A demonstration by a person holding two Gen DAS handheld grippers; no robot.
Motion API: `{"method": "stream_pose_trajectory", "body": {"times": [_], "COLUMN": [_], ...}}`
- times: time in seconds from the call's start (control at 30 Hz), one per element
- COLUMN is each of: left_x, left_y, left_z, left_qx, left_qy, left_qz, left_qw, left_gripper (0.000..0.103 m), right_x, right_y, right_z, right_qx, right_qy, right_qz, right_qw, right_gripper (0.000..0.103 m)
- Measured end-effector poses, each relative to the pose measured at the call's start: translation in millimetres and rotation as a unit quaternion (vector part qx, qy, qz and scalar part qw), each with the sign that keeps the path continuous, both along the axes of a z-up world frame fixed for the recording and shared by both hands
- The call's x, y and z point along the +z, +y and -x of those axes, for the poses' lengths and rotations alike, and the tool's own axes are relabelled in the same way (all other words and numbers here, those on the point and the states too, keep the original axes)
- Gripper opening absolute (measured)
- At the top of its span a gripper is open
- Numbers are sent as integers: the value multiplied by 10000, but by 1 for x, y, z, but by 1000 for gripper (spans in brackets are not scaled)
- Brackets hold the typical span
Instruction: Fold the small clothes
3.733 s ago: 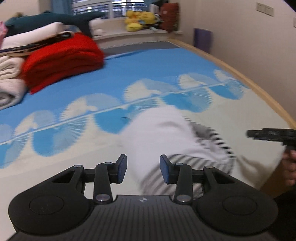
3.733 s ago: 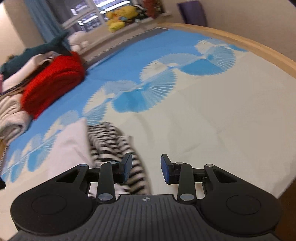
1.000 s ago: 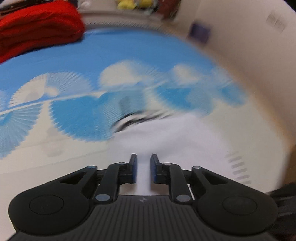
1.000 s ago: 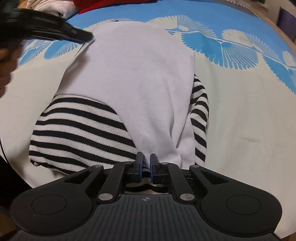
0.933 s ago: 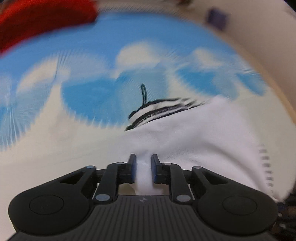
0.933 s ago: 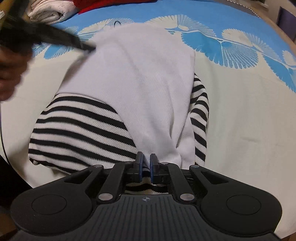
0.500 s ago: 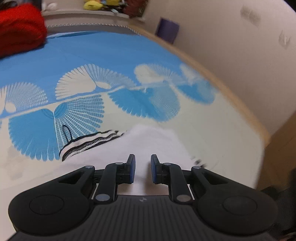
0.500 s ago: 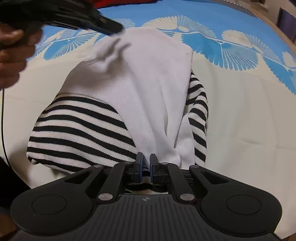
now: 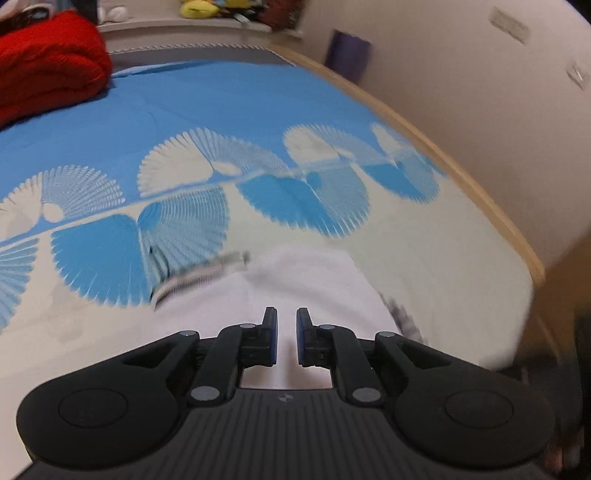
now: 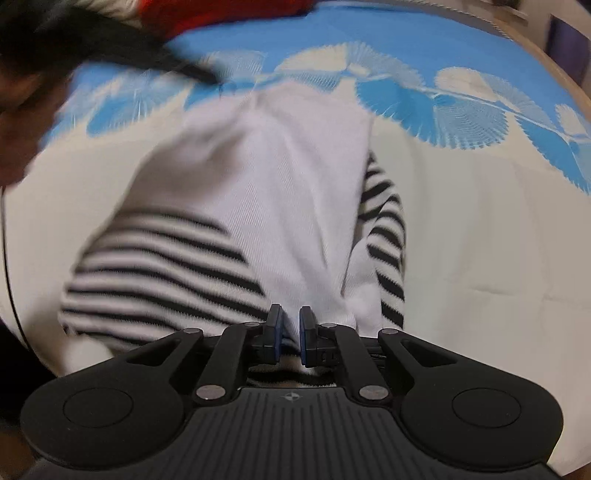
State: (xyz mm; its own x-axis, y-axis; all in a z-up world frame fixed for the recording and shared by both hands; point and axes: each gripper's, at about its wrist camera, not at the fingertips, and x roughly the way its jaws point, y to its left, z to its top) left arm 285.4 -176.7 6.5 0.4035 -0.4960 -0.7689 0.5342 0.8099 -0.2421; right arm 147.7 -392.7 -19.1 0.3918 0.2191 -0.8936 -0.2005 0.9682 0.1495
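A small white top with black-and-white striped sleeves (image 10: 266, 199) lies on the bed. My right gripper (image 10: 288, 323) is shut on its near hem, between the striped sleeve on the left (image 10: 155, 269) and the one on the right (image 10: 384, 236). In the left wrist view the same top (image 9: 306, 291) spreads under my left gripper (image 9: 282, 321), whose jaws stand a narrow gap apart over the white cloth with fabric showing between them. Its striped collar (image 9: 195, 277) lies blurred to the left. The left gripper also shows blurred in the right wrist view (image 10: 110, 48).
The bed sheet (image 9: 221, 110) is blue with white fan shapes, cream near me. A red folded blanket (image 9: 44, 66) lies at the far left. The wooden bed edge (image 9: 480, 192) and wall run along the right. Plush toys (image 9: 207, 7) sit on the far sill.
My left gripper has swung right and forward along the top's far edge, with the cloth between its jaws. The right gripper has stayed shut on the hem. The top has bunched a little.
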Motion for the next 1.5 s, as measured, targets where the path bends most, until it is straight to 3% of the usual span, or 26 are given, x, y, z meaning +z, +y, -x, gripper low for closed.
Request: {"method": "stream_pose_trajectory", "body": {"times": [0.07, 0.13, 0.17, 0.2, 0.23, 0.27, 0.3, 0.33, 0.43, 0.5, 0.53, 0.6, 0.67, 0.7, 0.8, 0.87, 0.9, 0.93, 1.03, 1.07, 1.2, 1.37, 1.43, 1.5], "left_x": [0, -19, -42, -68, -79, -73, -66, -61, -56, -57, -63, -79, -82, -80, -63, -53, -53, -54, -70, -76, -103, -135, -142, -144], "left_y": [5, 7, 4, -2, -8, -12, -13, -8, 21, 34, 37, 28, 21, 21, 40, 58, 64, 70, 73, 73, 75, 75, 70, 63], "left_z": [29, 54, 64, 74, 85, 93, 94, 92, 88, 84, 81, 80, 84, 83, 70, 52, 43, 33, 11, 6, -8, -18, -22, -24], "left_qx": [-342, -547, -730, -912, -1103, -1274, -1295, -1163, -423, -13, 80, -69, -365, -351, 141, 713, 1007, 1258, 1554, 1629, 1834, 1926, 1838, 1766], "left_qy": [94, 408, 681, 833, 646, 363, 343, 461, 739, 821, 976, 1244, 1132, 1120, 989, 958, 995, 1072, 1493, 1608, 1947, 2449, 2482, 2367], "left_qz": [-110, -197, -442, -945, -1332, -1385, -1337, -1206, -737, -661, -669, -1052, -1369, -1342, -807, -278, -61, 128, 553, 624, 816, 1430, 1582, 1507], "left_qw": [9993, 9975, 9940, 9878, 9828, 9815, 9819, 9848, 9936, 9944, 9929, 9866, 9834, 9840, 9917, 9925, 9899, 9862, 9749, 9714, 9601, 9394, 9379, 9434], "left_gripper": [12, 12, 12, 12, 12, 11, 12, 13, 32, 33, 33, 33, 33, 33, 45, 76, 81, 83, 83, 83, 84, 85, 84, 75], "right_x": [9, 11, 8, 1, -11, -21, -28, -30, -24, -23, -25, -30, -31, -30, -25, -14, -9, -3, 4, 2, -17, -37, -45, -50], "right_y": [-7, -13, -14, -14, -15, -16, -18, -20, -30, -37, -40, -42, -39, -38, -41, -48, -53, -58, -64, -65, -58, -48, -50, -51], "right_z": [1, 1, 0, -1, -2, -1, 1, 3, 8, 11, 13, 14, 13, 13, 10, 9, 9, 8, 3, -1, -15, -28, -31, -34], "right_qx": [-207, -377, -396, -403, -396, -380, -385, -427, -679, -829, -863, -847, -807, -819, -936, -1143, -1270, -1394, -1675, -1717, -1602, -1477, -1624, -1738], "right_qy": [-283, -420, -320, -127, 190, 465, 658, 710, 615, 620, 679, 783, 794, 792, 702, 473, 334, 166, -116, -80, 445, 758, 924, 1001], "right_qz": [-171, -181, -105, 55, 308, 496, 589, 626, 336, 159, 145, 186, 236, 232, 105, -275, -477, -653, -819, -849, -844, -593, -745, -894], "right_qw": [9992, 9982, 9986, 9991, 9986, 9970, 9954, 9946, 9952, 9945, 9939, 9931, 9933, 9932, 9931, 9919, 9902, 9879, 9824, 9814, 9825, 9843, 9796, 9756], "right_gripper": [11, 13, 13, 13, 13, 14, 14, 14, 15, 18, 18, 18, 18, 18, 18, 25, 27, 37, 71, 75, 75, 81, 80, 71]}}
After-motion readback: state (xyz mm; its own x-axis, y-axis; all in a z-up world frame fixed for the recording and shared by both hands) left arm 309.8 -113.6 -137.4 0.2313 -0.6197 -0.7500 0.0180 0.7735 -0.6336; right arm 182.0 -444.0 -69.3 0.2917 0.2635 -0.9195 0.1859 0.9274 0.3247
